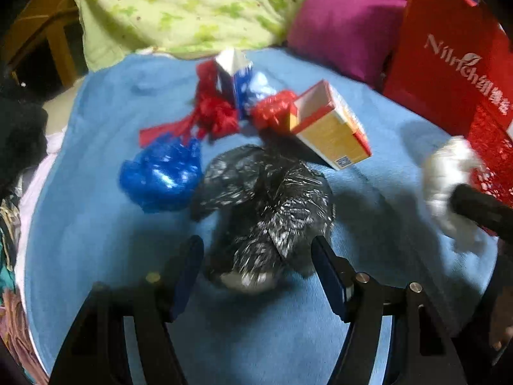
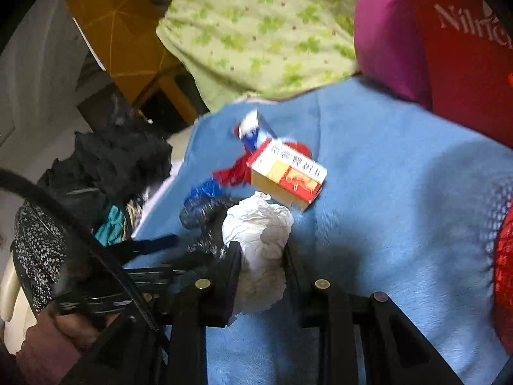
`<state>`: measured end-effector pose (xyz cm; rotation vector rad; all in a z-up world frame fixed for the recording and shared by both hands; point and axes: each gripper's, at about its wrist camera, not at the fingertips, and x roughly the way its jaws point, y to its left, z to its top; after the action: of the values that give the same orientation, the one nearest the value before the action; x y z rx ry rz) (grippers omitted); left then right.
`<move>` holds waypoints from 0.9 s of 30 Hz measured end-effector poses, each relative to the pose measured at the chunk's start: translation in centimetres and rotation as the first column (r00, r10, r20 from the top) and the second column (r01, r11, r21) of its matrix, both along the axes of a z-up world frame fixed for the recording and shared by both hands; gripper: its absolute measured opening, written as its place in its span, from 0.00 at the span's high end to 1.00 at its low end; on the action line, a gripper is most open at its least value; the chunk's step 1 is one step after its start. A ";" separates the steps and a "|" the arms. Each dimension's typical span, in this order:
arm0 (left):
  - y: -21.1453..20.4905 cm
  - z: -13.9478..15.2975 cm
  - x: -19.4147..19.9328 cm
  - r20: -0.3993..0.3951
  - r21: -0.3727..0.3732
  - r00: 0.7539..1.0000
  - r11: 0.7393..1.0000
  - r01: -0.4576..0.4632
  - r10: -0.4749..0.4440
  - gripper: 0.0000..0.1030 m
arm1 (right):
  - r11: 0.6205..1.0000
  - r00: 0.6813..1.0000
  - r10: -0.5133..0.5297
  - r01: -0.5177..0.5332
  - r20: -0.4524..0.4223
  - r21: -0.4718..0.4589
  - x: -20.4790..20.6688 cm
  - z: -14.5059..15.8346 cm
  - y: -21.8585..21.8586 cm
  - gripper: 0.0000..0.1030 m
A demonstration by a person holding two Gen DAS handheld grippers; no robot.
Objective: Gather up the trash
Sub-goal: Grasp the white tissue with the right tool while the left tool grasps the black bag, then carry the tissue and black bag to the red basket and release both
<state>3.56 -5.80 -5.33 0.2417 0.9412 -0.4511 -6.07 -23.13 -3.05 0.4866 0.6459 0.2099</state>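
Trash lies on a blue blanket point(image 1: 89, 224). In the left wrist view my left gripper point(image 1: 258, 253) is open, its jaws on either side of a crumpled black plastic bag point(image 1: 266, 199), not closed on it. Beyond lie a blue plastic bag point(image 1: 160, 176), red wrappers point(image 1: 211, 115), a blue-white carton point(image 1: 237, 77) and an open orange-red box point(image 1: 330, 128). In the right wrist view my right gripper point(image 2: 261, 250) is shut on a crumpled white paper wad point(image 2: 259, 234), which also shows in the left wrist view point(image 1: 449, 176). The orange-red box point(image 2: 288, 176) lies just beyond it.
A red paper bag point(image 1: 449, 64) stands at the right, with a red mesh point(image 2: 503, 272) below it. A magenta pillow point(image 1: 346, 22) and a green floral quilt point(image 1: 192, 9) lie at the back. Dark clothes point(image 2: 121, 157) are piled at the left edge.
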 end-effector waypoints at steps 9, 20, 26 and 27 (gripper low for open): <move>-0.5 -1.1 0.0 -0.043 -0.057 0.999 0.998 -0.034 0.032 0.67 | 1.000 0.997 -0.022 0.022 0.068 0.008 -2.0 1.2 -0.5 0.72; 0.0 6.8 -7.5 0.171 -0.122 0.984 0.992 -0.020 0.041 0.67 | 0.998 0.988 -0.064 0.067 0.142 -0.017 -6.2 3.0 -1.5 0.72; -1.0 10.1 -10.5 0.248 -0.136 0.968 0.991 0.003 0.032 0.67 | 0.991 0.978 -0.121 0.128 0.170 -0.027 -9.7 5.8 -3.1 0.72; -1.5 10.5 -10.7 0.260 -0.135 0.965 0.991 0.011 0.024 0.67 | 0.990 0.974 -0.131 0.139 0.183 -0.032 -10.3 6.5 -3.4 0.72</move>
<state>-7.19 -7.30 5.18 0.1693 0.6503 -0.4629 -16.39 -26.54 3.46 0.4606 0.4370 0.1087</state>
